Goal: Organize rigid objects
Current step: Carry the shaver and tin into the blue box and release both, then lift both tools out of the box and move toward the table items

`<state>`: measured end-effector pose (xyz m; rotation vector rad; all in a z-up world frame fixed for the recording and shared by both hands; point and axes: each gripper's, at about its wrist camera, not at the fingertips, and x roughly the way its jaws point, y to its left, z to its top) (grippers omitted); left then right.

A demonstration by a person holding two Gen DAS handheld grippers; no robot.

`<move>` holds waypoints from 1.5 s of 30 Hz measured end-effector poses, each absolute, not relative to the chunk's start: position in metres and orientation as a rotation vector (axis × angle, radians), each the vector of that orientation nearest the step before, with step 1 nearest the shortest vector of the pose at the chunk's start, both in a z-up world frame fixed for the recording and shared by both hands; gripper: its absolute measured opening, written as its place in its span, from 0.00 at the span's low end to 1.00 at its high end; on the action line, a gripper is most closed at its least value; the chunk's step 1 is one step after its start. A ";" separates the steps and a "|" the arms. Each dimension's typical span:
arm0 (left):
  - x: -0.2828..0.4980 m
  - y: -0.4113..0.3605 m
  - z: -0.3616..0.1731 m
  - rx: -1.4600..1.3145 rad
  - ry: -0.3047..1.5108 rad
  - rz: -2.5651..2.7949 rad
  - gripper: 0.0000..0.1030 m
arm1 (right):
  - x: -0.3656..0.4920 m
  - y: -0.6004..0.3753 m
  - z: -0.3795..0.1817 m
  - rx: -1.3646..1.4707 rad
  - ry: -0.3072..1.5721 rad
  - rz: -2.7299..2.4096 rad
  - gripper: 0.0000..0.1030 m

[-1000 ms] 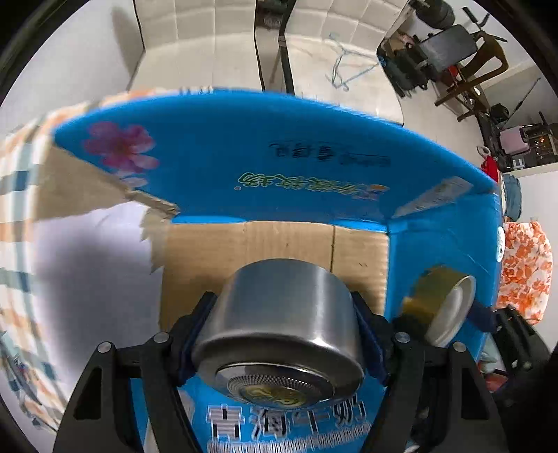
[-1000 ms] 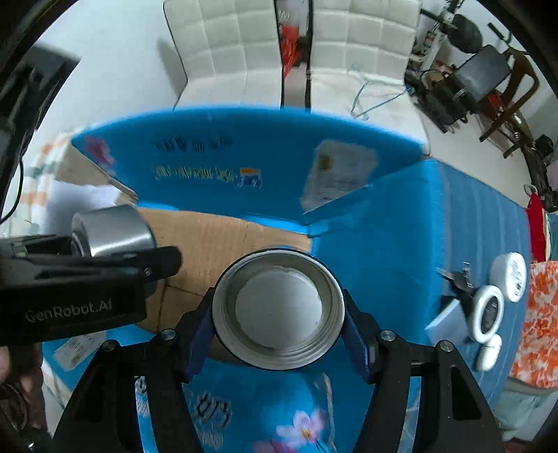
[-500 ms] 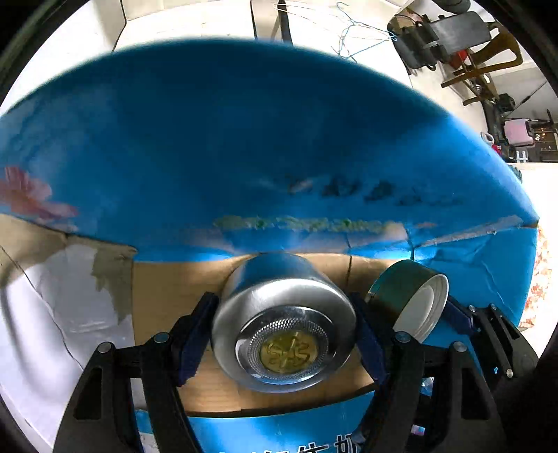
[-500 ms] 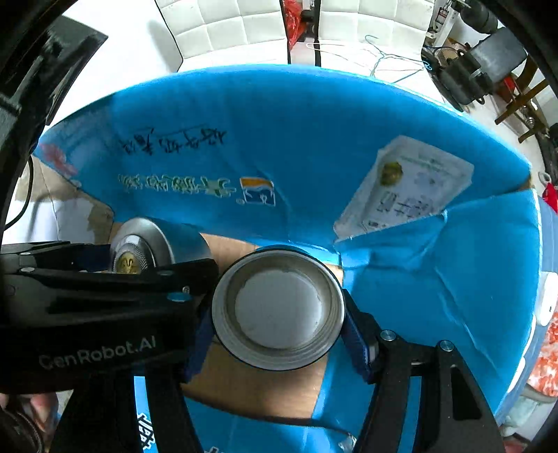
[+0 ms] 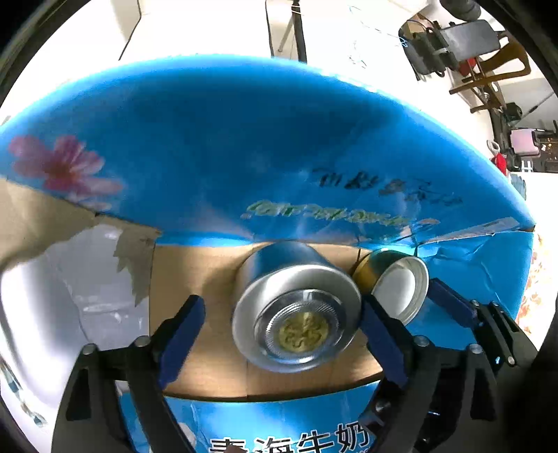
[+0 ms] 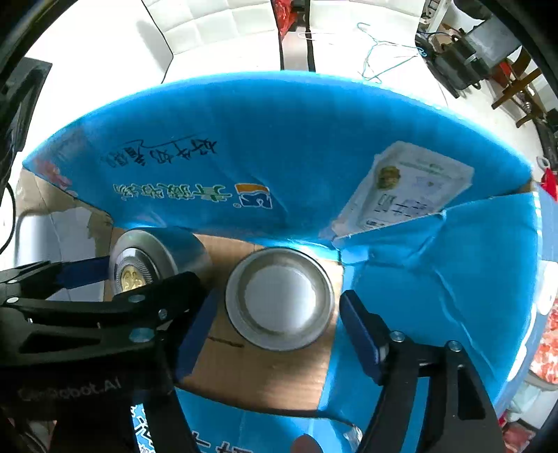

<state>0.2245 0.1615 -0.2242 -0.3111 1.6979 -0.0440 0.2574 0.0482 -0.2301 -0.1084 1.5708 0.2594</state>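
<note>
A silver tin with a gold emblem on its end lies on its side on the brown cardboard floor of the blue box. My left gripper stands open around it, with a gap at the left pad and the right pad close to the tin. Beside it lies a gold tin with a white end, also on the box floor. My right gripper is open, both pads clear of the gold tin. In the right wrist view the silver tin sits at the left between the left gripper's fingers.
Tall blue box walls rise behind and to the right, with a white label on the inner wall. A pale torn patch covers the box floor at the left. White cushioned seats and dark chairs stand beyond the box.
Both grippers went down into the box with their tins, then opened. The silver tin and the gold tin now rest on the cardboard floor, free of the pads.
</note>
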 end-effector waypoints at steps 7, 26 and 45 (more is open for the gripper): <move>0.192 0.181 -0.187 -0.246 1.523 0.054 1.00 | 0.225 0.045 -0.204 -0.109 1.548 0.232 0.98; 0.103 0.169 -0.097 -0.103 1.305 0.092 1.00 | 0.112 0.008 -0.106 -0.057 1.372 0.182 0.98; 0.038 0.151 0.017 -0.117 1.094 0.117 1.00 | 0.041 -0.023 0.021 0.031 1.212 0.273 0.98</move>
